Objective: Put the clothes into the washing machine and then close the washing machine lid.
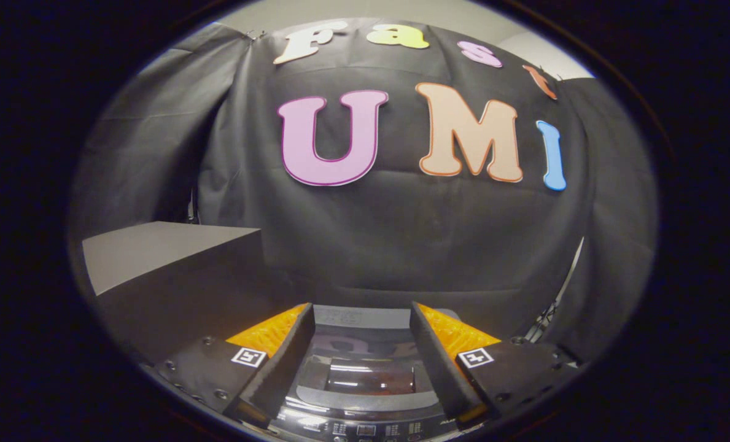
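Gripper spread above washing machine

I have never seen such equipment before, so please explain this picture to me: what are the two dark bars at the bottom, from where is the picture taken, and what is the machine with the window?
The camera rides on a hand-held gripper, a two-finger tool that a person carries. It looks forward along the two fingers, so those bars at the bottom are the fingers themselves. They stand apart, open, and hold nothing.

Between and below the fingers is a washing machine seen from above. Its lid, with a dark glossy window, appears to lie flat, closed. A strip of buttons runs along its near edge.

To the left stands a grey box with a flat top. Behind everything hangs the booth's black cloth wall.
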